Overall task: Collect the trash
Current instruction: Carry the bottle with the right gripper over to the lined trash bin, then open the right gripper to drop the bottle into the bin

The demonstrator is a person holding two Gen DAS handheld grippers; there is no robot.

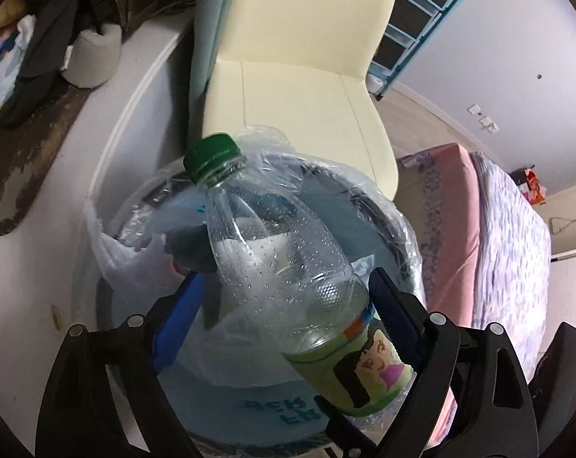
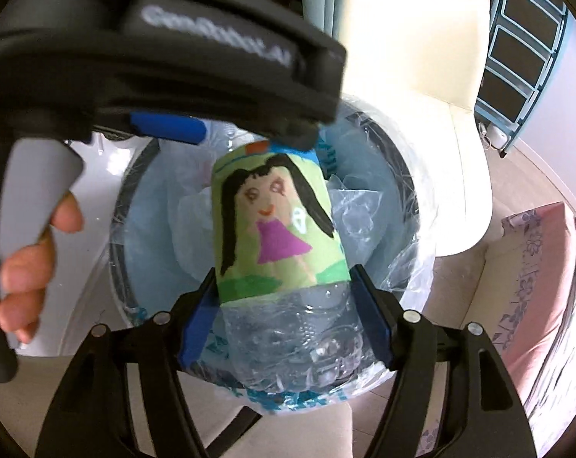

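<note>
The bottle (image 1: 288, 267) hangs over the lined bin (image 1: 108, 252), cap toward eleven o'clock. The right gripper (image 2: 288, 313) clamps its base; the left gripper (image 1: 284, 282) stands spread around its shoulder.
</note>
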